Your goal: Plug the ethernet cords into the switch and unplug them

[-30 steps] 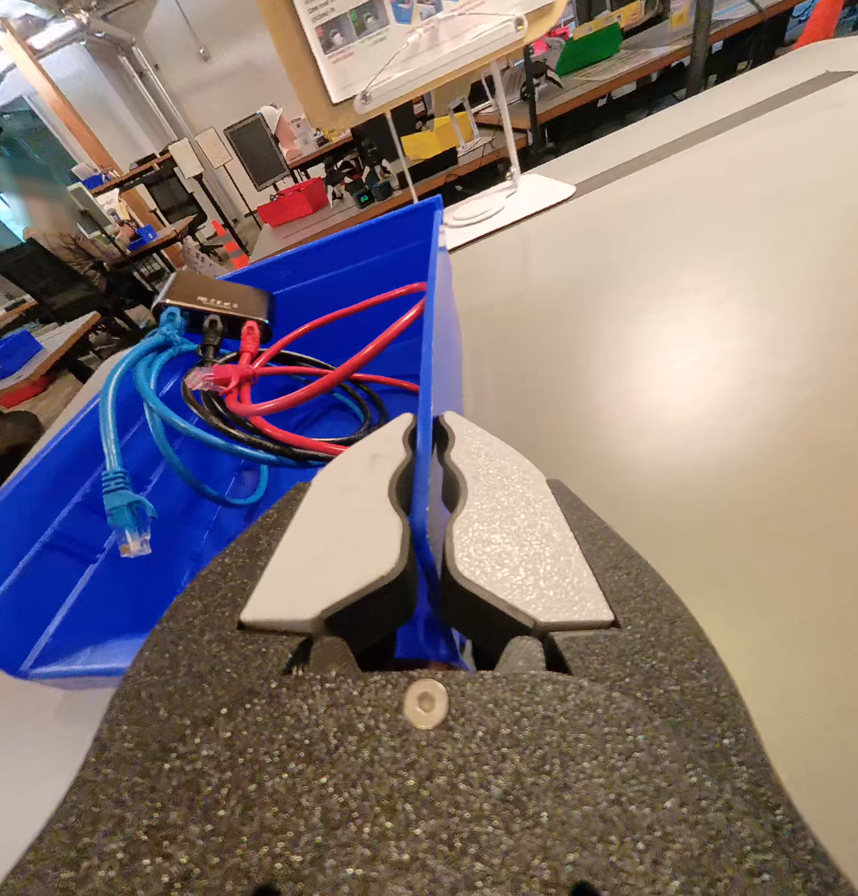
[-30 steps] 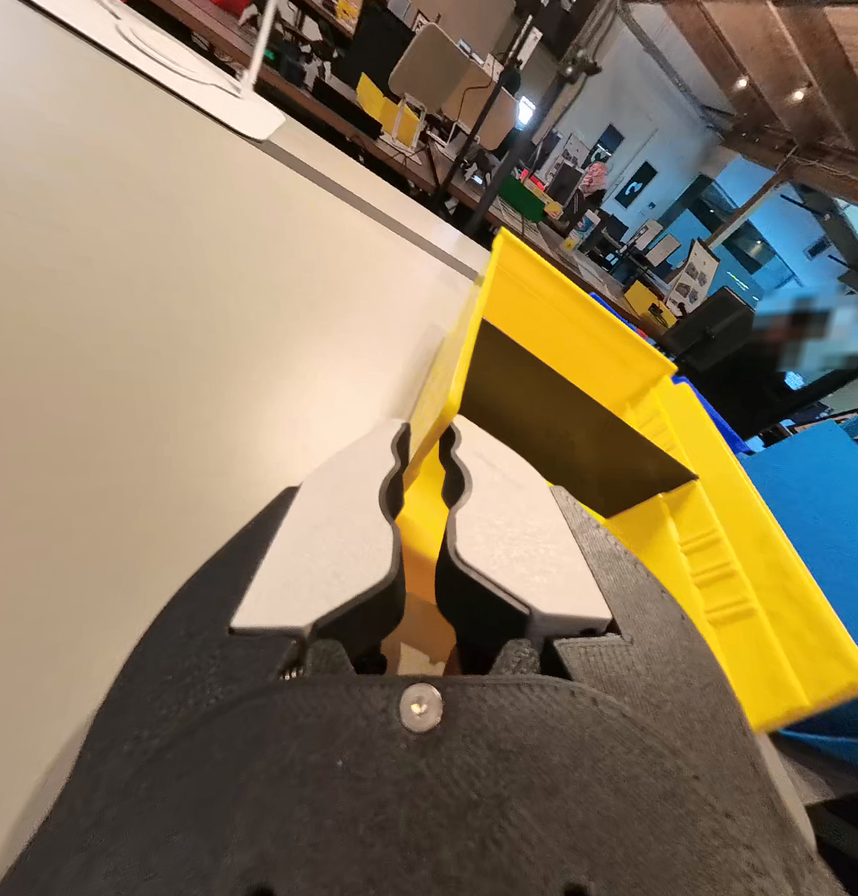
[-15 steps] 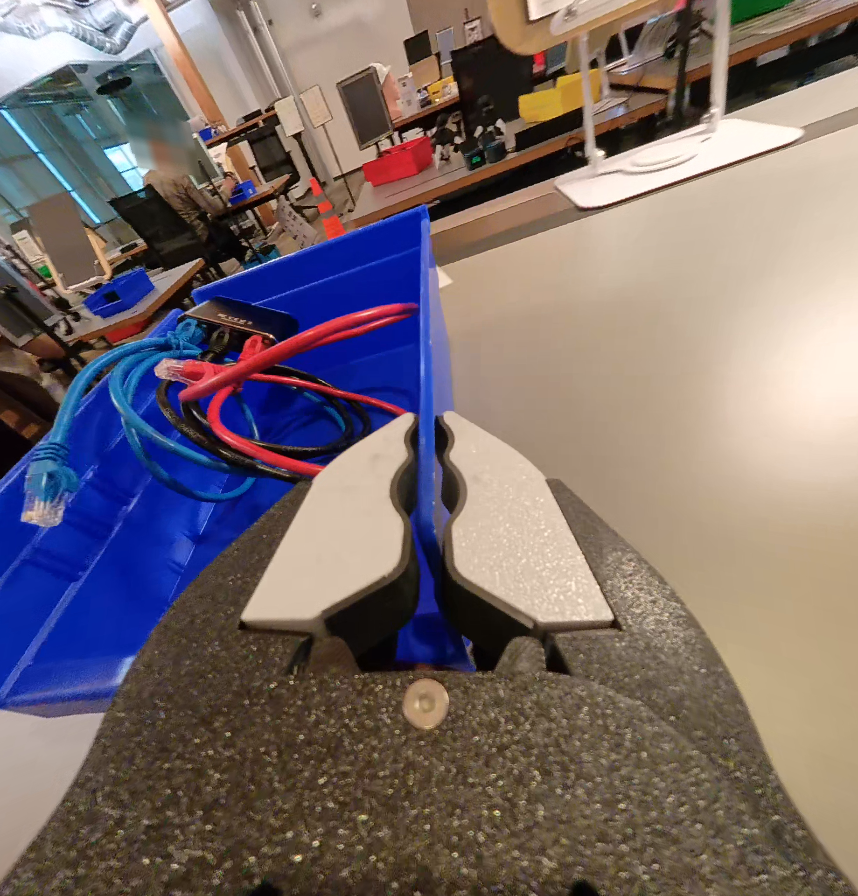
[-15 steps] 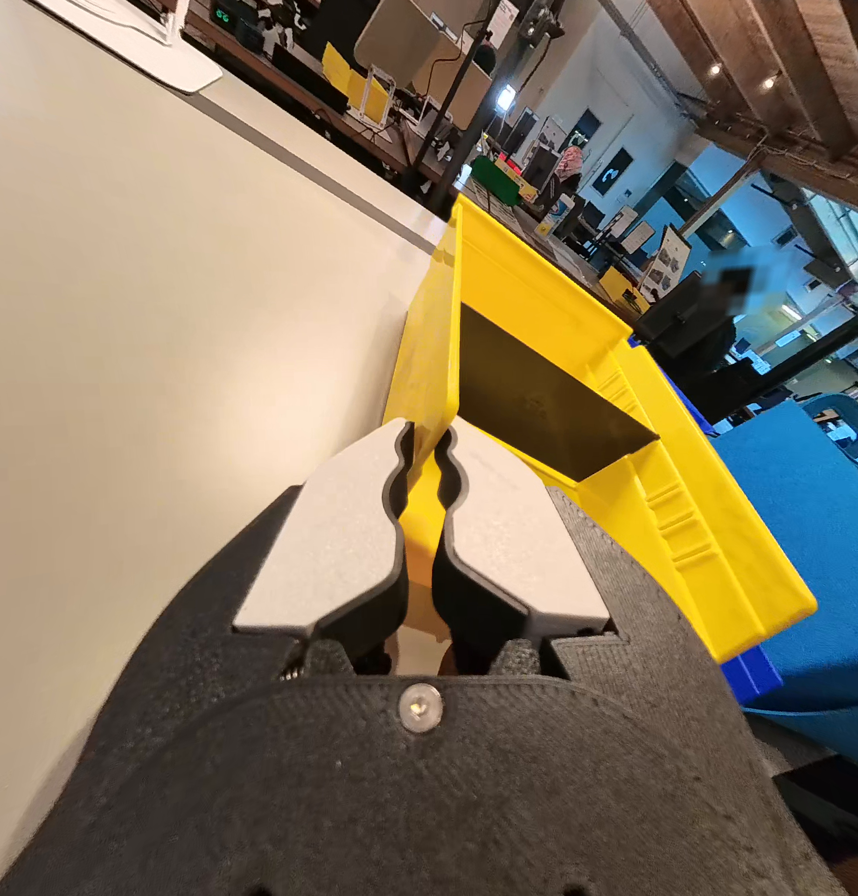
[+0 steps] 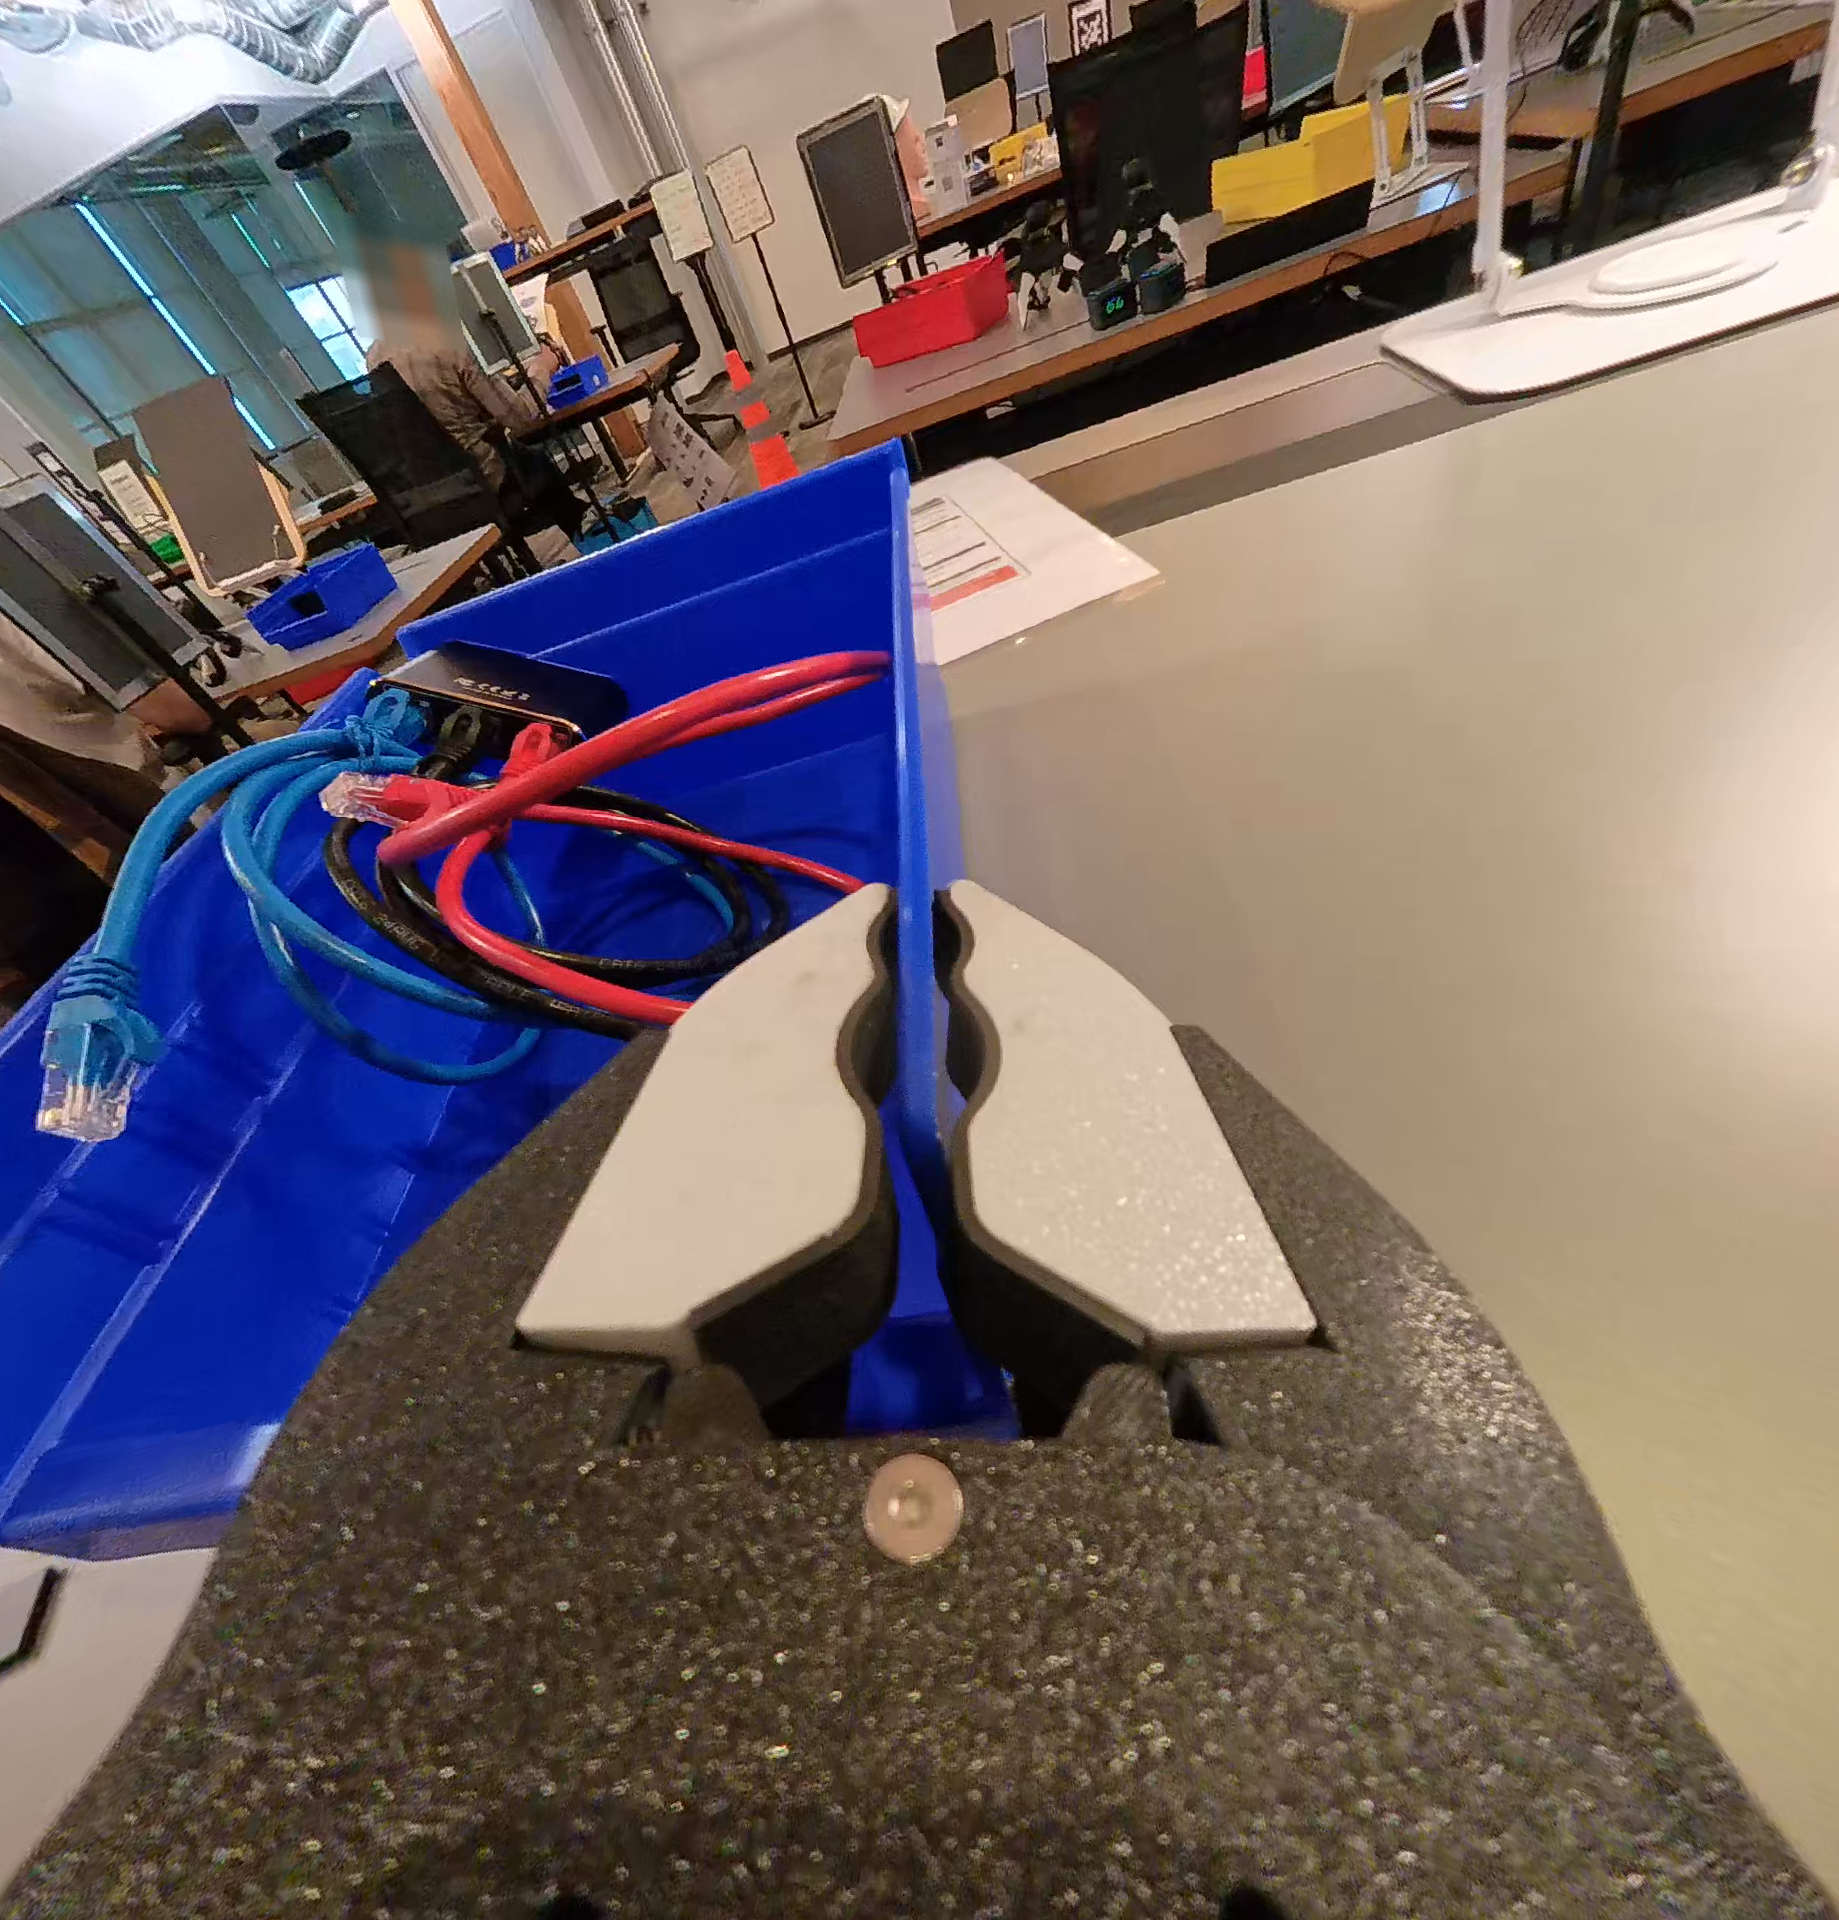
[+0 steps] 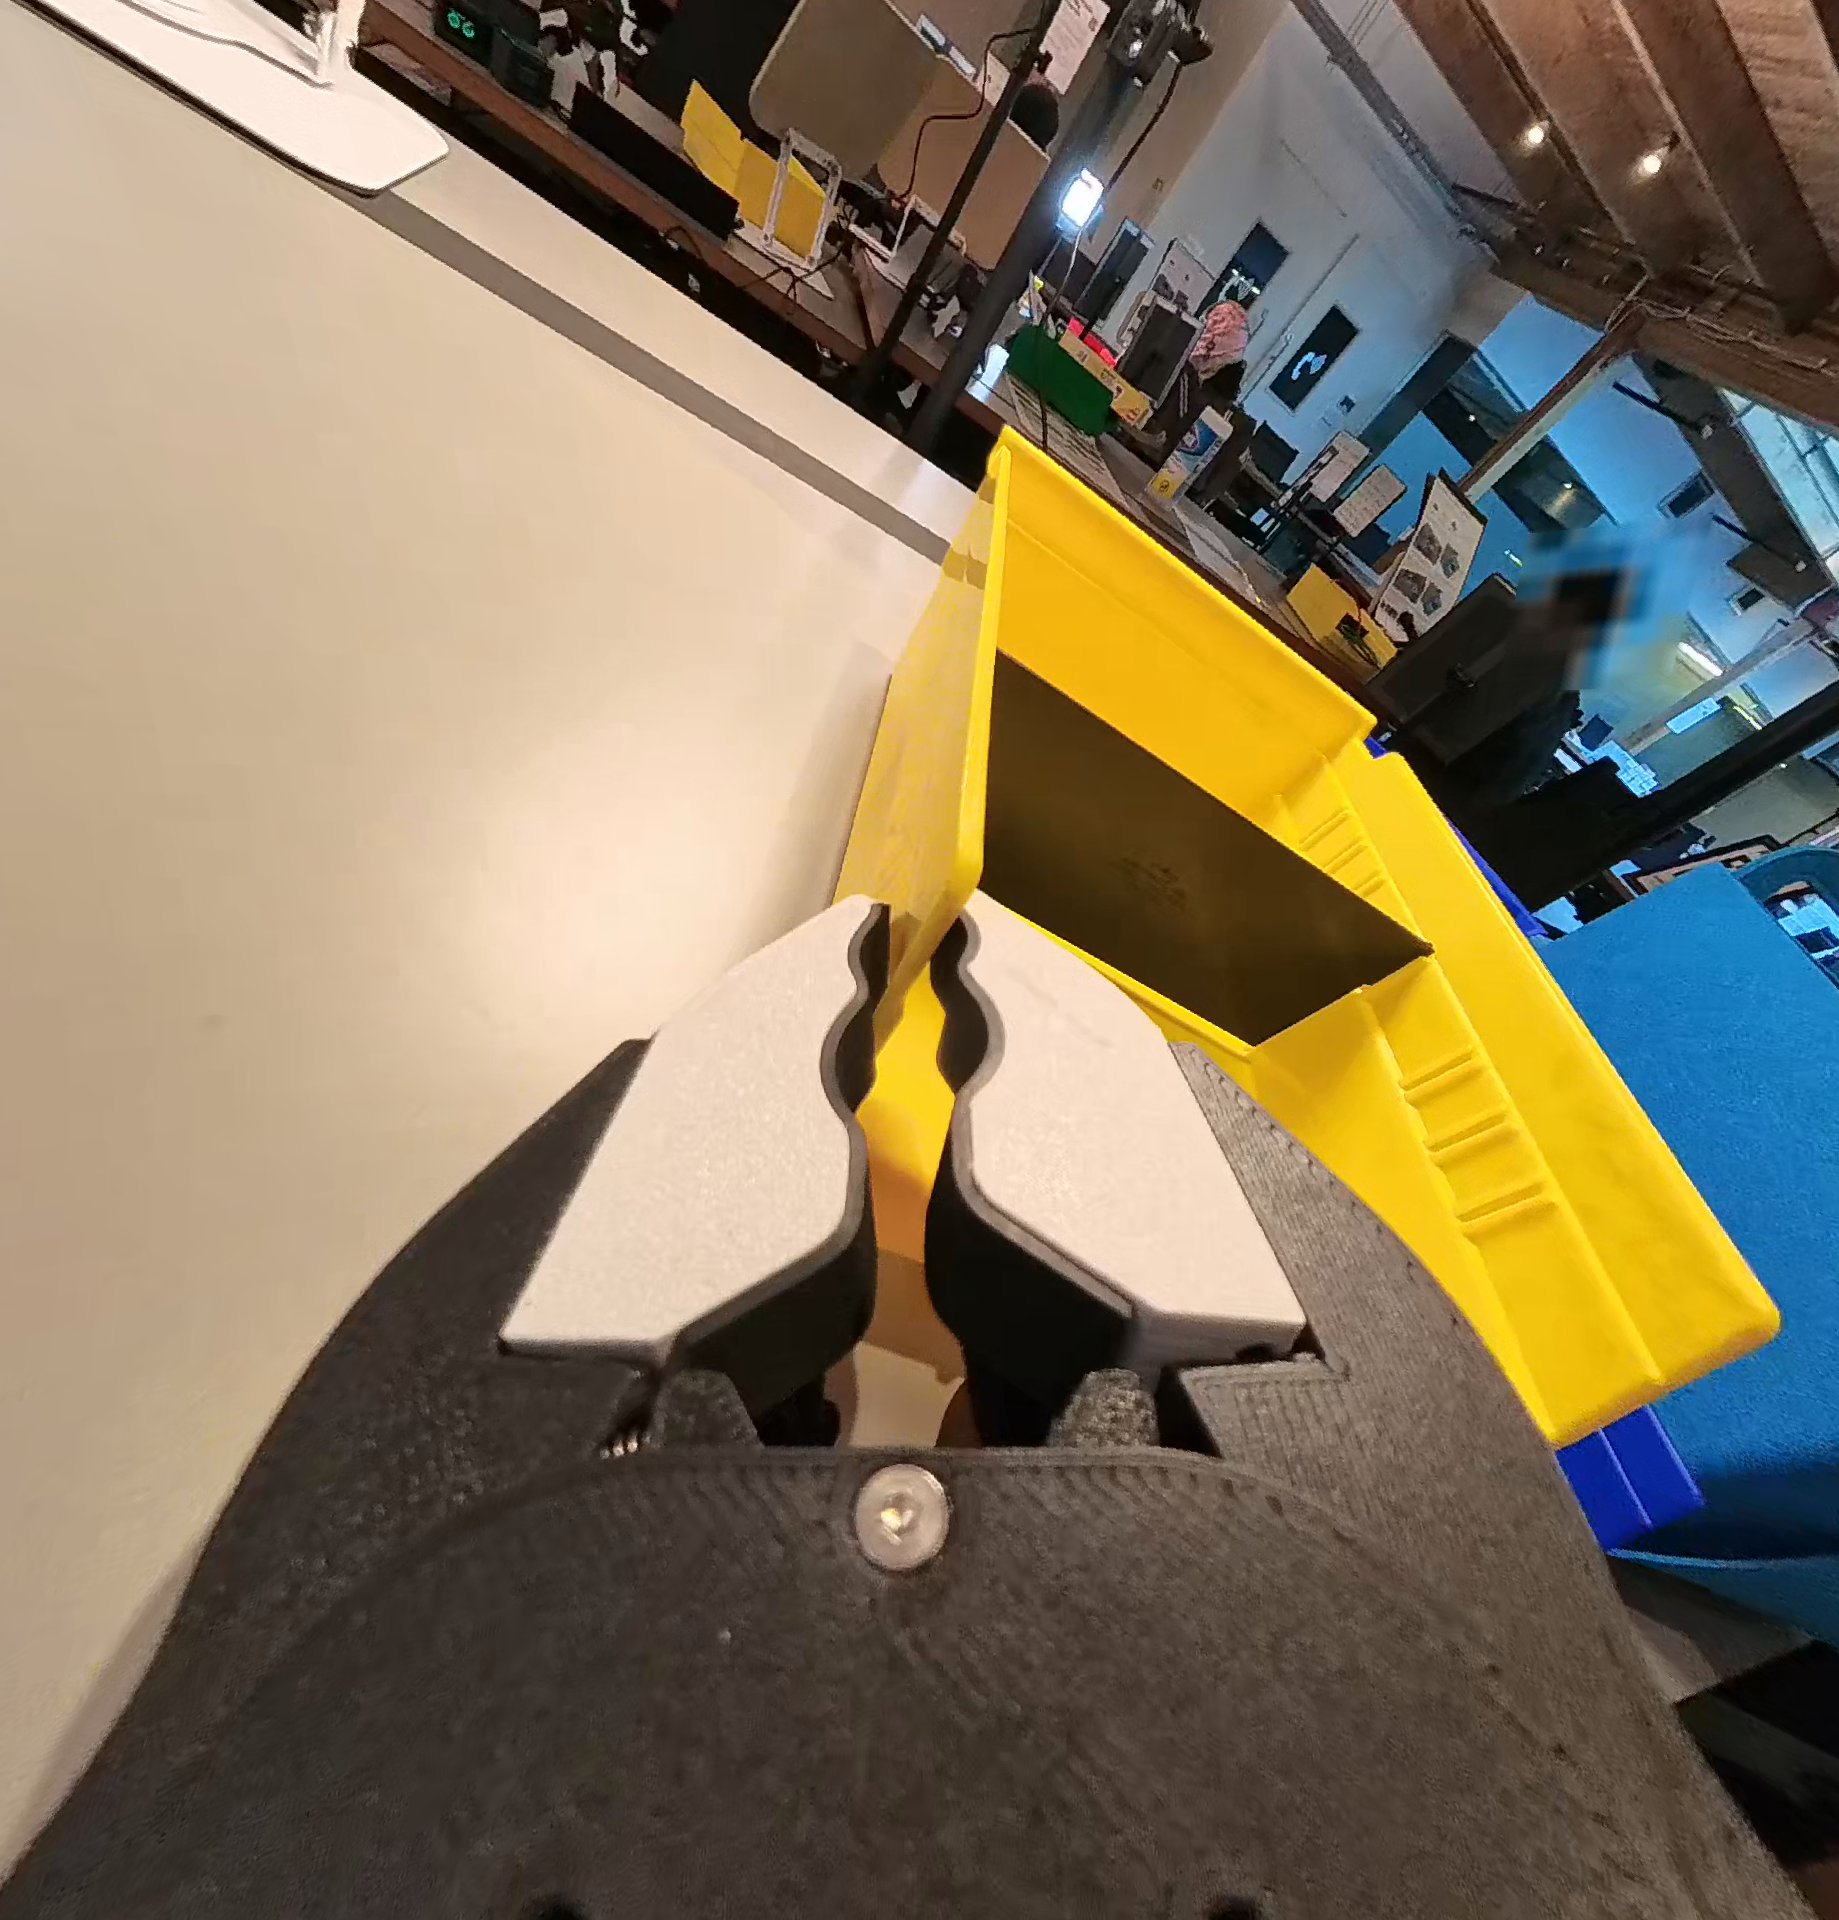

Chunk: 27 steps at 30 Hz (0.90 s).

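My left gripper (image 5: 913, 914) is shut on the right wall of a blue bin (image 5: 686, 613). Inside the bin lie a black switch (image 5: 499, 691) at the far end and coiled blue (image 5: 271, 914), black (image 5: 416, 935) and red (image 5: 541, 935) ethernet cords, each with one end at the switch. A loose blue plug (image 5: 84, 1070) and a loose red plug (image 5: 369, 800) lie free. My right gripper (image 6: 915, 930) is shut on the left wall of a yellow bin (image 6: 1258, 665) that has a black divider (image 6: 1154, 883) inside.
The grey table (image 5: 1466, 831) stretches wide between the two bins. A paper sheet (image 5: 1008, 561) lies beyond the blue bin. A white lamp base (image 5: 1642, 281) stands at the table's far edge. A blue bin edge (image 6: 1632, 1475) and a blue chair (image 6: 1725, 1143) lie right of the yellow bin. Tip to tip, the grippers are about 65 cm apart.
Both bins have shifted with the grippers still clamped on their walls; the views have swung, the cords slid slightly in the blue bin, and a paper sheet has come into view.
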Available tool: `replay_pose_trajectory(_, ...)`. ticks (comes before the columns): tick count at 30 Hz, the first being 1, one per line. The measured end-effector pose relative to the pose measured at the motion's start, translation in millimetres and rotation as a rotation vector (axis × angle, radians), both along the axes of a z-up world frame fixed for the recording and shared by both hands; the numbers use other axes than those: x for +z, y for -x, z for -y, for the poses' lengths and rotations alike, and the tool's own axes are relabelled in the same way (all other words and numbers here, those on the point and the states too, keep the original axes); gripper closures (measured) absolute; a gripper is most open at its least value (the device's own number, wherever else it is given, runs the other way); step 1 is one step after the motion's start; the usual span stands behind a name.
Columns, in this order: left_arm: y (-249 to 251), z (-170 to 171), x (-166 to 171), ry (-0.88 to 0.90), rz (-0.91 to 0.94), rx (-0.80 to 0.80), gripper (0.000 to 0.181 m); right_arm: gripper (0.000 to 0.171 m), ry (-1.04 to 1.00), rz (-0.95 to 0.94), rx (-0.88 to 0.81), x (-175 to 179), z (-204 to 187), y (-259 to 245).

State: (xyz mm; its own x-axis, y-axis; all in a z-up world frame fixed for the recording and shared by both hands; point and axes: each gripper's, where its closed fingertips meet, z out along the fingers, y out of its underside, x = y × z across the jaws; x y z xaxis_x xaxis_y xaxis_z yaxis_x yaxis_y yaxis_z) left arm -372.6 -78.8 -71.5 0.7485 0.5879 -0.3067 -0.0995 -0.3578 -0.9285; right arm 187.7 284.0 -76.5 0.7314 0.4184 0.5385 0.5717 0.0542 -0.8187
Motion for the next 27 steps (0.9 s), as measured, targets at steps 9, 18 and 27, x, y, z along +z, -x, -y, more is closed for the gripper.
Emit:
replay_pose_trajectory(9,28,2,-1,0.025,-0.042,0.056,0.175,0.163,-0.009,0.01,0.048,0,10,1)
replay_pose_trajectory(18,31,0,-1,0.039,-0.069,0.069,0.174,0.163,0.025,-0.017,0.109,-1,-2,-14)
replay_pose_trajectory(27,37,-4,-2,0.025,-0.029,0.051,0.176,0.163,0.044,-0.032,0.145,-1,-18,-31)
